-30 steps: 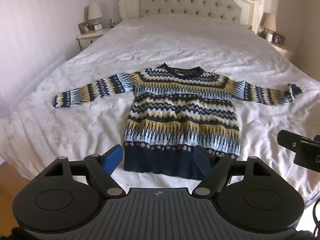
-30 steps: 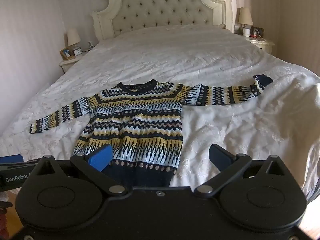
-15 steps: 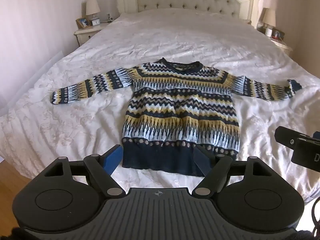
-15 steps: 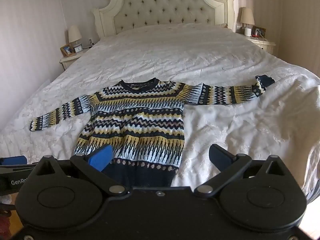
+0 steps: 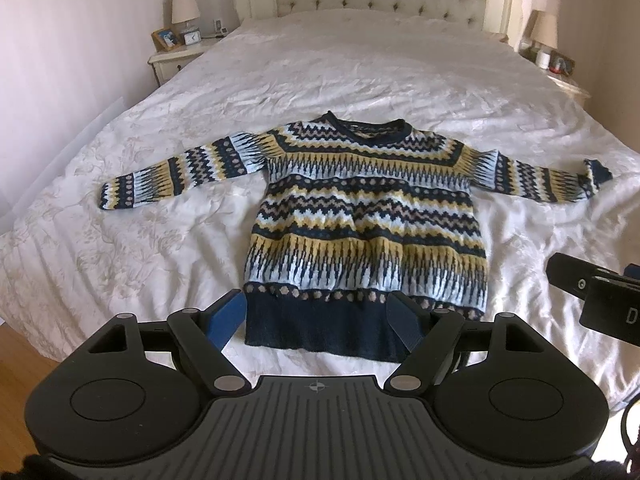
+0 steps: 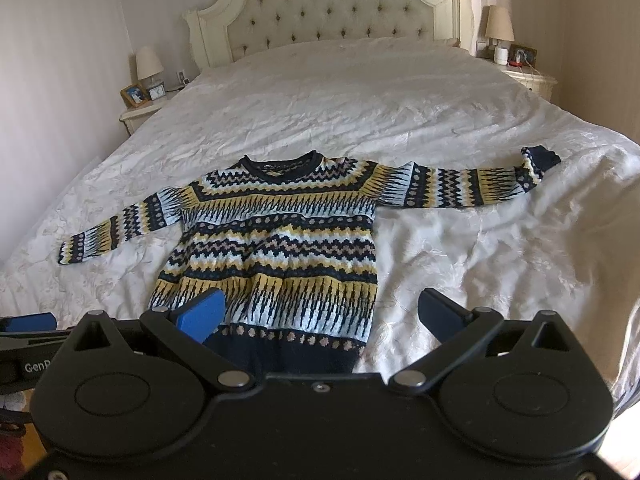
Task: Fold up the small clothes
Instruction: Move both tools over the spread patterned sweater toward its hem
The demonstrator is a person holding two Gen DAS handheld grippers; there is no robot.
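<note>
Both hand-held grippers, left hand-held gripper (image 5: 316, 318) and right hand-held gripper (image 6: 320, 314), hung released near the sweater (image 5: 368, 216) hem; I'd pinch the sleeve cuffs first.

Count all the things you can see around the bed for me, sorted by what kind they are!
Sweaters: 1
Beds: 1
Lamps: 2
Nightstands: 2
Picture frames: 2
Clocks: 1
Total: 9
</note>
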